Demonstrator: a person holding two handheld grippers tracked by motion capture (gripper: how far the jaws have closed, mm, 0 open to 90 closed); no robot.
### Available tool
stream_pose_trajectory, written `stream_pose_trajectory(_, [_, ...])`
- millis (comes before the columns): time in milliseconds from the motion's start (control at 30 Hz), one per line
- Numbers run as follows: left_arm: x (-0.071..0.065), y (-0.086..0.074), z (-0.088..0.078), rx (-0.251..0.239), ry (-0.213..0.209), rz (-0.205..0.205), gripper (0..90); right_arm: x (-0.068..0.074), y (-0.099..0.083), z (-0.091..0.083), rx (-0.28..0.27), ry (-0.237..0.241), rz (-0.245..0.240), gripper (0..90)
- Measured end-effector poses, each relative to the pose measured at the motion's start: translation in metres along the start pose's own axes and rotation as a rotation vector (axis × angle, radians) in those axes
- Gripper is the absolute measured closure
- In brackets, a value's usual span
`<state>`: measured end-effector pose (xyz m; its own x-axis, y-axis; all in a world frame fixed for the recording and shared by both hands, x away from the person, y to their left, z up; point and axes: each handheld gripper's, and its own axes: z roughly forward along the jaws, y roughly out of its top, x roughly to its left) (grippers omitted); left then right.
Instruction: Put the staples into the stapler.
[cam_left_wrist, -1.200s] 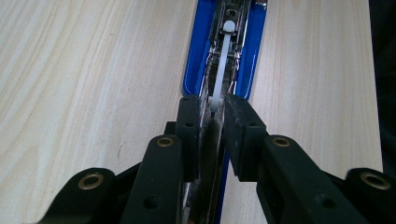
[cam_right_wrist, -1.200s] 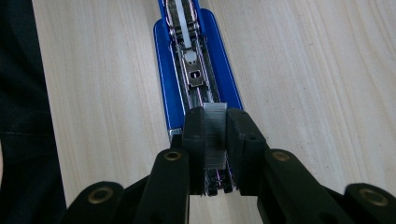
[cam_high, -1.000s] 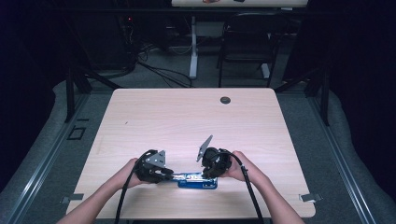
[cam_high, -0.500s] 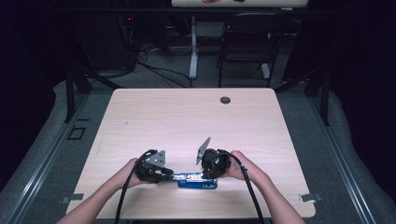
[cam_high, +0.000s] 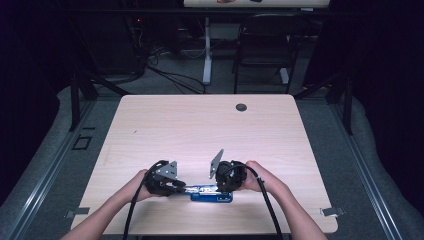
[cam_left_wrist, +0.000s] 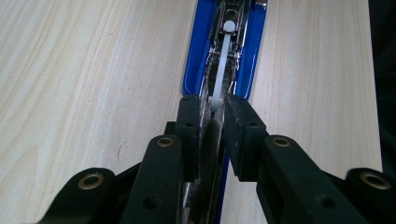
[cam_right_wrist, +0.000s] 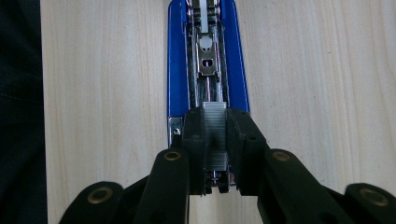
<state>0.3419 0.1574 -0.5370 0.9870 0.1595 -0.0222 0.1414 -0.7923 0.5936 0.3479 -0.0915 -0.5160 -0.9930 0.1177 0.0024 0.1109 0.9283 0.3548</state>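
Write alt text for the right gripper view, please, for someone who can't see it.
Two black jaws of the right gripper pinch a silver strip of staples over the open metal channel of a blue stapler. The stapler lies lengthwise on a pale wooden table.

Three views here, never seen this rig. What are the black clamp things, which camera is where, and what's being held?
No robot: a person holds a hand-held gripper in each hand at a wooden table. The high view looks down from above the person's side, showing the left hand-held gripper and the right hand-held gripper. The other two cameras ride on the grippers and look along their black jaws. On the table lies an opened blue stapler. The left jaws clamp the stapler's metal rail beside its white pusher rod. The right jaws clamp a strip of staples sitting in the stapler's channel. A small dark disc sits near the far edge.
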Motion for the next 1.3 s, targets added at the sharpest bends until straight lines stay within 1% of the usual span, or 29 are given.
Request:
stream_pose_trajectory(133, [0.0,0.0001,-0.0001,0.001,0.001,0.0,76.3,0.0001,-0.0013,0.0001,-0.008,0.004,-0.014,78.5])
stream_pose_trajectory(200, [-0.0001,0.0001,-0.0001,0.001,0.001,0.0,76.3,-0.0007,-0.0015,-0.0007,-0.002,0.003,-0.03,78.5])
stream_pose_trajectory(233, [-0.0001,0.0001,-0.0001,0.001,0.001,0.0,76.3,0.0,-0.0023,-0.0002,-0.012,0.003,-0.023,78.5])
stream_pose_trajectory(300, [0.0,0.0001,0.0,0.001,0.0,0.0,76.3,0.0003,-0.0032,-0.0005,-0.012,0.004,-0.023,78.5])
stream_pose_trajectory(433, [0.0,0.0,0.0,0.0,0.0,0.0,76.4,-0.0006,-0.0042,-0.0009,-0.011,0.002,-0.047,78.5])
stream_pose_trajectory(567, [0.0,0.0001,0.0,0.001,0.001,0.0,76.4,-0.0007,-0.0049,-0.0007,-0.012,0.004,-0.055,78.5])
stream_pose_trajectory(633, [-0.0001,0.0001,-0.0001,0.001,0.001,0.0,76.3,-0.0002,-0.0052,-0.0001,-0.019,0.007,-0.05,78.5])
stream_pose_trajectory(667, [0.0,0.0001,0.0,0.001,0.0,0.0,76.4,-0.0006,-0.0052,0.0002,-0.016,0.012,-0.05,78.5])
stream_pose_trajectory(700, [0.0,0.0001,0.0,0.001,0.0,0.0,76.4,-0.0009,-0.005,-0.0003,-0.002,0.011,-0.058,78.5])
stream_pose_trajectory(767, [0.0,0.0001,-0.0001,0.001,0.001,0.0,76.3,-0.0011,-0.0052,-0.0002,-0.002,0.013,-0.056,78.5])
stream_pose_trajectory(800, [0.0,0.0001,0.0,0.001,0.0,0.0,76.3,-0.001,-0.006,0.0002,-0.01,0.015,-0.053,78.5])
stream_pose_trajectory(933, [-0.0001,0.0001,0.0,0.002,0.001,-0.001,76.4,-0.001,-0.0065,-0.0002,-0.008,0.013,-0.062,78.4])
stream_pose_trajectory(1100, [0.0003,0.0005,-0.0007,0.01,-0.006,0.001,76.4,-0.0011,-0.0066,-0.0004,-0.005,0.013,-0.058,78.2])
stream_pose_trajectory(1167, [0.0,0.0002,-0.0002,0.004,0.0,-0.001,76.4,-0.001,-0.0068,-0.0002,-0.01,0.012,-0.059,78.2])
stream_pose_trajectory(1300, [0.0001,0.0001,0.0,0.001,0.0,-0.001,76.3,-0.001,-0.007,-0.0016,-0.005,0.008,-0.076,78.4])
